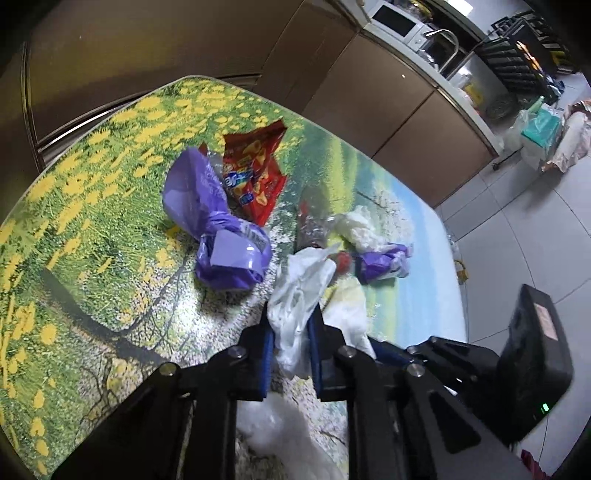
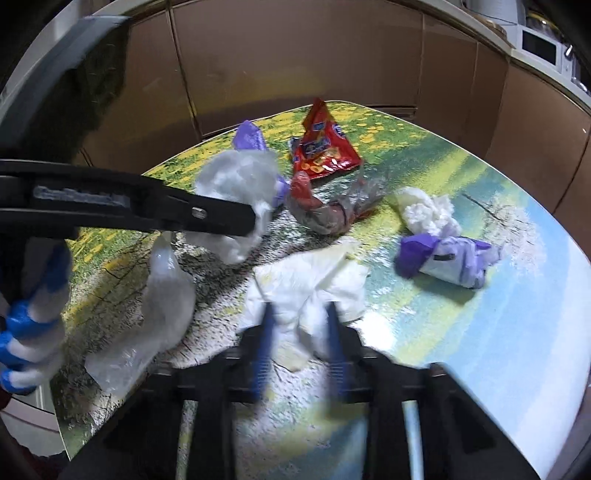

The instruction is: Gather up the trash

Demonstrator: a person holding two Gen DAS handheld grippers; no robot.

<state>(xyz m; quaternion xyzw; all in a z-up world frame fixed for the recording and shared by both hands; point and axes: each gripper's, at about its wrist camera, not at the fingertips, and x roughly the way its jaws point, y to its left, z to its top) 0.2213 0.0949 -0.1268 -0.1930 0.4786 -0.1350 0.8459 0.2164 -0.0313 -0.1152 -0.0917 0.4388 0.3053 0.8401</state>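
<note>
My left gripper is shut on a white plastic bag and holds it above the flower-print table; the bag also shows in the right wrist view, hanging from the left gripper's fingers. My right gripper has its jaws around crumpled white paper lying on the table; the fingers are blurred. Other trash lies on the table: a red snack packet, a large purple bag, a small purple wrapper, clear crumpled plastic and a white tissue wad.
Brown cabinets stand behind the table. A counter with a microwave and tap is at the right. The table's right edge drops to a grey tiled floor. A gloved hand holds the left gripper.
</note>
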